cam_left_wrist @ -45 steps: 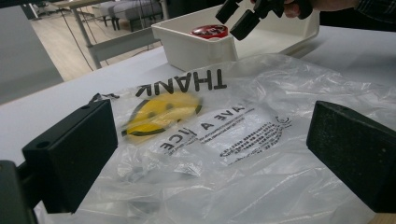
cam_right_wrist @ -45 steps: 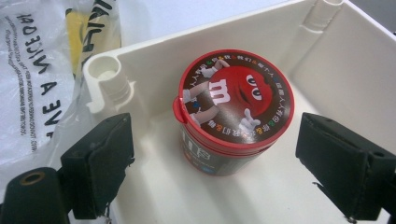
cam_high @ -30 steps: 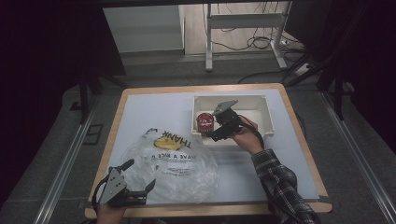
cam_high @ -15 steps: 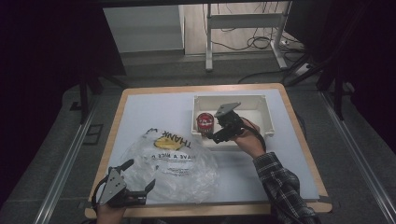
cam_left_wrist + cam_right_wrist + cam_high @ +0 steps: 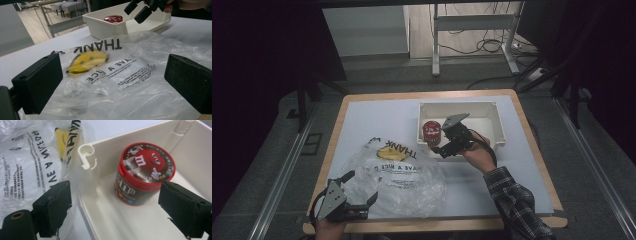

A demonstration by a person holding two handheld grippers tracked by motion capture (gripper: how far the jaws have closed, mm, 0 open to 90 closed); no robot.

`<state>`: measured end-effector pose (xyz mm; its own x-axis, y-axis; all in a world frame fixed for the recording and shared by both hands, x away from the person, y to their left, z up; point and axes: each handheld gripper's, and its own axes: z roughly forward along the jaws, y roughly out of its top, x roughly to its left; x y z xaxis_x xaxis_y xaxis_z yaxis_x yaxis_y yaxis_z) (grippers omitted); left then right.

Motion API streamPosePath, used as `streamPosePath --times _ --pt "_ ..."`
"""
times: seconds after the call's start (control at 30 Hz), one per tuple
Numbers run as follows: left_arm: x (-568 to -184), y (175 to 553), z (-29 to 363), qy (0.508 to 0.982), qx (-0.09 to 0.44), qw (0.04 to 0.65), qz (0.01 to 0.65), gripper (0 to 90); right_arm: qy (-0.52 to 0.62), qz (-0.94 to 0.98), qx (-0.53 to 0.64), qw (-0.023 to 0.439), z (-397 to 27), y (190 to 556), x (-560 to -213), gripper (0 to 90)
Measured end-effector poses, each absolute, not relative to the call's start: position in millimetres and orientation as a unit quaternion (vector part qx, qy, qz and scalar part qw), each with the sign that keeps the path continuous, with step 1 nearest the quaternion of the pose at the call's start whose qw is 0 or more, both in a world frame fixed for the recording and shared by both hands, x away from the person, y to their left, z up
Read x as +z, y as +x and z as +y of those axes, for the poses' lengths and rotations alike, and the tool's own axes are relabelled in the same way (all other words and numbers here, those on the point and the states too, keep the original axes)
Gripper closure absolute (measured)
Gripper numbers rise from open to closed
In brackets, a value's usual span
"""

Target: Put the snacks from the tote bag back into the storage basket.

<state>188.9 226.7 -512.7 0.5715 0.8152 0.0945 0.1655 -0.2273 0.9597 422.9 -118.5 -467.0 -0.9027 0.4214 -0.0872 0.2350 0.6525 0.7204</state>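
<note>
Left claw (image 5: 362, 200) rests released at the worktop's (image 5: 377, 112) near left corner, its jaws spread over the clear plastic bag's (image 5: 397, 177) edge. Right claw (image 5: 443, 149) hangs released over the white bin's (image 5: 492, 107) near left corner, just beside the red candy tub (image 5: 430, 133) standing upright inside.

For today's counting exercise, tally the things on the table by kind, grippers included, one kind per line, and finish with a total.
Candy tubs with red lids: 1
White plastic bins: 1
Clear plastic bags printed with a smiley: 1
Hand-held grippers: 2, the left gripper and the right gripper, both open
Total: 5
</note>
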Motion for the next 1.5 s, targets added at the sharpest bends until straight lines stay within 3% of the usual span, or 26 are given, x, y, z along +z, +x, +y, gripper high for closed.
streamPosePath --times 1.5 --pt "-512.9 188.9 225.3 0.722 0.313 0.517 0.338 1.8 0.195 0.89 0.395 0.119 -146.1 390.6 -466.9 9.2"
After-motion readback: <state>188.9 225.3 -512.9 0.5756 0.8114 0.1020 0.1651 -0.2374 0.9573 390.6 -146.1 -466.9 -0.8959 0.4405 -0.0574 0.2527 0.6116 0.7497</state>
